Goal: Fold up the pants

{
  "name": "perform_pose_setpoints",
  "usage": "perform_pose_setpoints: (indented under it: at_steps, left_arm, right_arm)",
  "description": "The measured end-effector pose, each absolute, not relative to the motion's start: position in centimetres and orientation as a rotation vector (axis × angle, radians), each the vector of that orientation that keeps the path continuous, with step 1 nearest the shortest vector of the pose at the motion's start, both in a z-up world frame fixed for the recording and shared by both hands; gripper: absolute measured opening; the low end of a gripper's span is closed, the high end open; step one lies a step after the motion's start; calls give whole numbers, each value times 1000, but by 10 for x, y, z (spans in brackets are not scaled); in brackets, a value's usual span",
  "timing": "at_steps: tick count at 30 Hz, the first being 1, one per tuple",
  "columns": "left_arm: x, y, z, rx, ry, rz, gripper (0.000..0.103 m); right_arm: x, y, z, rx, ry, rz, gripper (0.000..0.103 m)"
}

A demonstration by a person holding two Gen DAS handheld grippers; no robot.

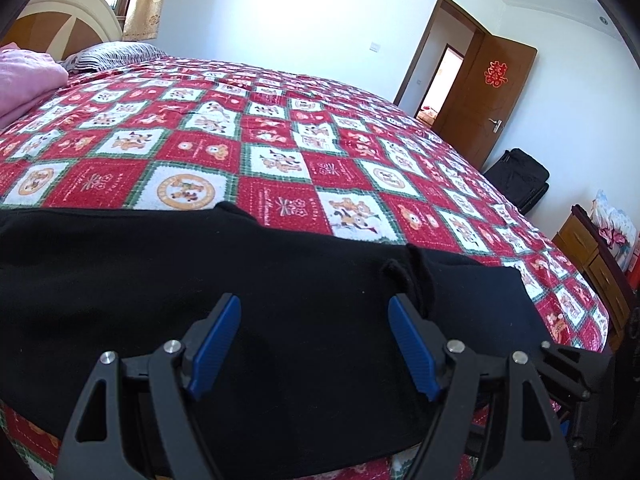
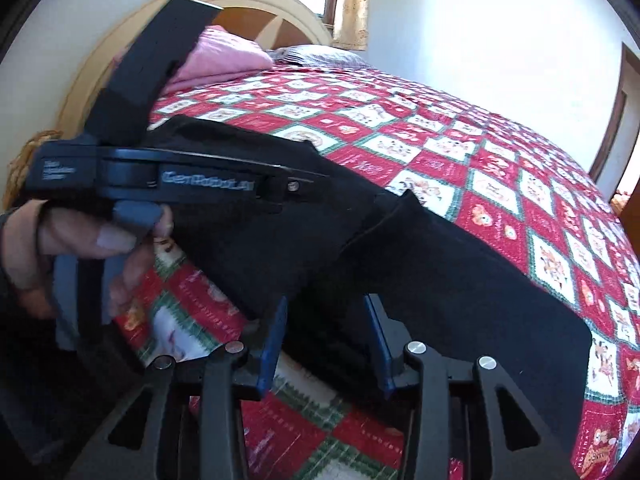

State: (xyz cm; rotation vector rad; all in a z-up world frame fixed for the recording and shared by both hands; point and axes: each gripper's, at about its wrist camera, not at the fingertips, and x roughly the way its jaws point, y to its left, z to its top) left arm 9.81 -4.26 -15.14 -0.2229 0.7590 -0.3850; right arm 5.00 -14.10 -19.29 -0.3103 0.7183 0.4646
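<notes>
Black pants (image 1: 200,280) lie flat across the near edge of a bed with a red, white and green checked quilt (image 1: 280,140). My left gripper (image 1: 314,304) is open just above the pants, blue pads apart, holding nothing. In the right wrist view the pants (image 2: 460,280) stretch from left to lower right. My right gripper (image 2: 326,308) is open with its blue fingers on either side of the pants' near edge. The left gripper's body and the hand on it (image 2: 160,184) cross the left of that view.
A pink folded blanket (image 1: 24,80) and a striped pillow (image 1: 108,54) lie at the head of the bed by a curved headboard (image 2: 248,0). An open brown door (image 1: 488,96), a black bag (image 1: 520,176) and a wooden cabinet (image 1: 592,256) stand beyond the bed.
</notes>
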Motion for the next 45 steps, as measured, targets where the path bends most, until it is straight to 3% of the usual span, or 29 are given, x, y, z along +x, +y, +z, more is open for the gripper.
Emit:
perform_pose_setpoints:
  at_steps: [2,4,11,17,20,22,25,26,27,30,31,37,40,44,45]
  left_arm:
    - [99,-41,-152,-226,763,-384,79]
    - [98,-40,-152,-229,763,-384,79]
    - [98,-40,-152,-238,763,-399,79]
    - [96,-57,-153,-239,780,-483,79]
    - [97,-68,-154,-240,801,-524,79]
    - [98,-79,-155,-241,813,-568,79]
    - [98,-100,-154,-185,814,-605,77]
    - [101,-109,-156,-152,821,-604,69]
    - [103,-115,-158,-131,830,-603,50]
    - [105,-125,-159,-59,829,-565,19]
    - [105,-124,-157,-58,831,-573,15]
    - [109,-104,-147,-82,800,-507,14]
    - [111,-107,-157,-76,824,-510,15]
    - [115,-104,-160,-109,826,-511,29]
    - [114,-103,-158,-115,828,-516,41]
  right_arm:
    - [55,-141,-198,-309,727,454,35]
    - [60,-143,-202,-282,746,458,6]
    - [32,-149,-178,-278,686,491,5]
    - [41,-142,-211,-327,751,509,6]
    - [37,-147,-202,-329,758,540,18]
    - [32,-161,-193,-297,753,547,39]
    - [25,-186,-186,-255,728,540,41]
    - [24,-193,-185,-249,718,522,41]
    - [24,-200,-184,-240,709,498,41]
    - [31,-224,-181,-164,697,425,42]
    - [34,-230,-179,-141,690,402,42]
    - [48,-254,-173,-18,683,332,57]
    - [58,-249,-189,-65,754,287,57]
    - [59,-249,-201,-113,808,260,57]
    - [59,-248,-200,-117,807,258,57]
